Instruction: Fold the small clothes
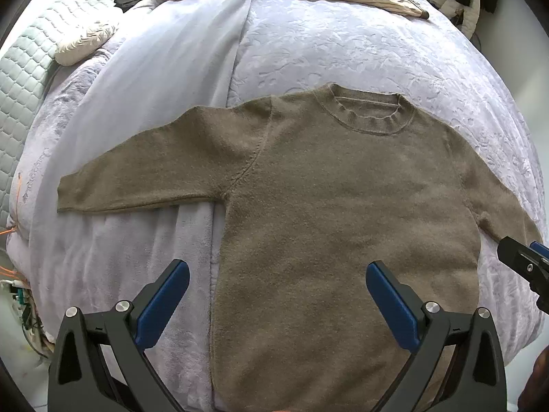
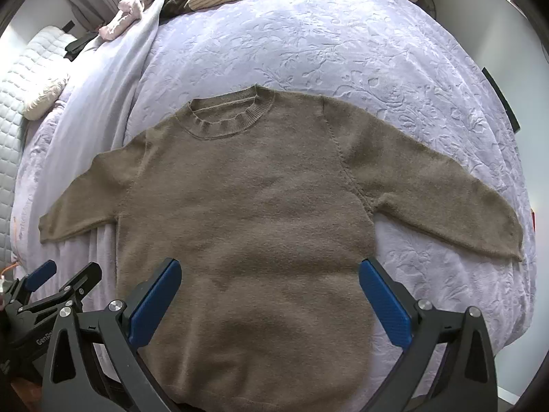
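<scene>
Olive crew-neck sweater (image 1: 329, 213) lies flat on the bed (image 1: 343, 44) ahead of both tools (sleeves spread), unfolded; left tool (image 1: 278, 295) and right tool (image 2: 271, 292) gape, holding nothing

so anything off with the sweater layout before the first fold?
Nothing stands out. The olive sweater lies flat and face up on the lavender bedspread, both sleeves spread out, collar away from the cameras. Both grippers, left and right, are open above its lower part, holding nothing.
</scene>
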`<state>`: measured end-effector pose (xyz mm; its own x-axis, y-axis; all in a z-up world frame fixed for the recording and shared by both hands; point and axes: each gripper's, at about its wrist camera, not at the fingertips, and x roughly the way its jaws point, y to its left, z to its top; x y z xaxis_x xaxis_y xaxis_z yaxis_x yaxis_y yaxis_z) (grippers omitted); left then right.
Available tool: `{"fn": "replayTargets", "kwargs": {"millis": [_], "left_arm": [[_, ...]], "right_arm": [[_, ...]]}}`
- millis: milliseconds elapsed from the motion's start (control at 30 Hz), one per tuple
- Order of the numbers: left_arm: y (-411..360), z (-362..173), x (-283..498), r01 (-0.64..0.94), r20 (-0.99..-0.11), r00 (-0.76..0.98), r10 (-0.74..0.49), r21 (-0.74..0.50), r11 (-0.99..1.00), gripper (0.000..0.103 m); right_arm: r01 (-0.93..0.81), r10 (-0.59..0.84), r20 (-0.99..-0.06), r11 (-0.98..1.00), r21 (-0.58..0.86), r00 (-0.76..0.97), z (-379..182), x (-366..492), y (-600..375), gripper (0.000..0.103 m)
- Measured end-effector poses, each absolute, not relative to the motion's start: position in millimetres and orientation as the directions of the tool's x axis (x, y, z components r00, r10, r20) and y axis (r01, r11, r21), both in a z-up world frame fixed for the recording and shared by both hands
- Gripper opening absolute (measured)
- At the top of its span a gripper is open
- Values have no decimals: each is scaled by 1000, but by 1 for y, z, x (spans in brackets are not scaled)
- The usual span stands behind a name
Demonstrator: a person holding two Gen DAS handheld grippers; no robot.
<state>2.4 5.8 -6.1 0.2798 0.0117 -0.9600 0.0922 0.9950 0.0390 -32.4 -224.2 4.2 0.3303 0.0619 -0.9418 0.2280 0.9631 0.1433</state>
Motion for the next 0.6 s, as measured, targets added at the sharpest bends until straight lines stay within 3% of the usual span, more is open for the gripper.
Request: {"fn": "replayTargets", "kwargs": {"millis": [600], "left_arm": [[6,-14,3,104,-968,249,17,45,994,103]], "right_arm": [[227,58,-944,964,137,325,2,-31,-226,103]]}}
